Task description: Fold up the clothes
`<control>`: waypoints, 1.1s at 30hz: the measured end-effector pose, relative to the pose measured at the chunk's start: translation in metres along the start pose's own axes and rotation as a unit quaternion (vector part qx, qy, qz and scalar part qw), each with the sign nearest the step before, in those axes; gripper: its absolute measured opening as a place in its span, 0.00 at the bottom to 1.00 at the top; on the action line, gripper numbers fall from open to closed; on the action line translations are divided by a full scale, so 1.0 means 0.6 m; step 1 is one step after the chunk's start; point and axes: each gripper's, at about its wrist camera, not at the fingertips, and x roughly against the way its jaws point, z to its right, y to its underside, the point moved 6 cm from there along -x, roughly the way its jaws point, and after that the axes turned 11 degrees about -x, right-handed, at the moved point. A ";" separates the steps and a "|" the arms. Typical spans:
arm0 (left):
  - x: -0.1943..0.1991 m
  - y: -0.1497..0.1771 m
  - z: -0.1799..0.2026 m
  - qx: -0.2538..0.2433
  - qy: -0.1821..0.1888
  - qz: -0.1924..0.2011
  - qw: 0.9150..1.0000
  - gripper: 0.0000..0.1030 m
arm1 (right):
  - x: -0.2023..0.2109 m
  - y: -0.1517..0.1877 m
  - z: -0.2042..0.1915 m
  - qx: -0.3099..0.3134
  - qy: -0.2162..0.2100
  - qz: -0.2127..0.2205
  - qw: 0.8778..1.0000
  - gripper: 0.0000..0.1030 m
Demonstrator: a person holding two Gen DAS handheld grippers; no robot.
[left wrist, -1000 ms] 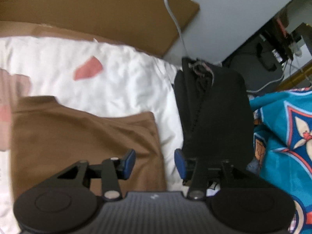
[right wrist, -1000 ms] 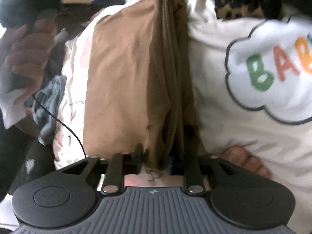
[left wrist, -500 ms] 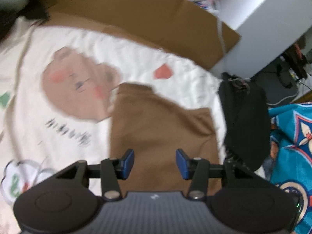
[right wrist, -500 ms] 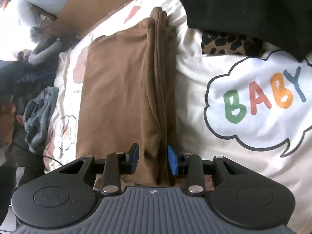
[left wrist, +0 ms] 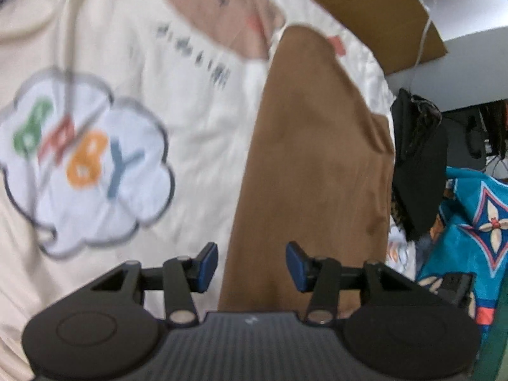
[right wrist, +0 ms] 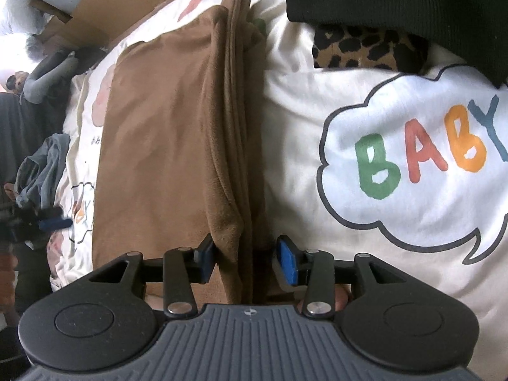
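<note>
The leopard-print cloth (right wrist: 365, 49) lies half hidden under black fabric (right wrist: 412, 3).

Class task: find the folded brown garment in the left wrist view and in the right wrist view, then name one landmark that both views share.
Left wrist view: the folded brown garment runs up the centre-right, from between the open left gripper.
Right wrist view: it fills the centre-left, its stacked fold edge between the open right gripper.
Shared landmark: the BABY cloud print.
</note>
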 end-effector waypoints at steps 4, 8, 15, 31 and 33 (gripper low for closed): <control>-0.022 0.031 -0.006 0.000 0.014 -0.017 1.000 0.48 | -0.006 0.004 0.007 -0.002 -0.003 0.001 1.000 0.49; -0.042 0.053 -0.013 0.005 0.019 -0.028 0.999 0.50 | -0.007 0.010 0.010 -0.004 -0.007 0.001 1.000 0.54; -0.065 0.071 -0.020 0.018 0.049 -0.018 0.998 0.43 | -0.002 0.018 0.013 -0.002 -0.008 0.012 1.000 0.53; -0.074 0.061 -0.038 0.031 0.101 -0.006 0.994 0.52 | 0.002 0.017 0.020 -0.035 -0.038 -0.002 0.999 0.47; -0.079 0.057 -0.036 0.031 0.100 0.000 0.995 0.39 | -0.006 0.018 0.022 -0.045 -0.048 -0.005 0.998 0.47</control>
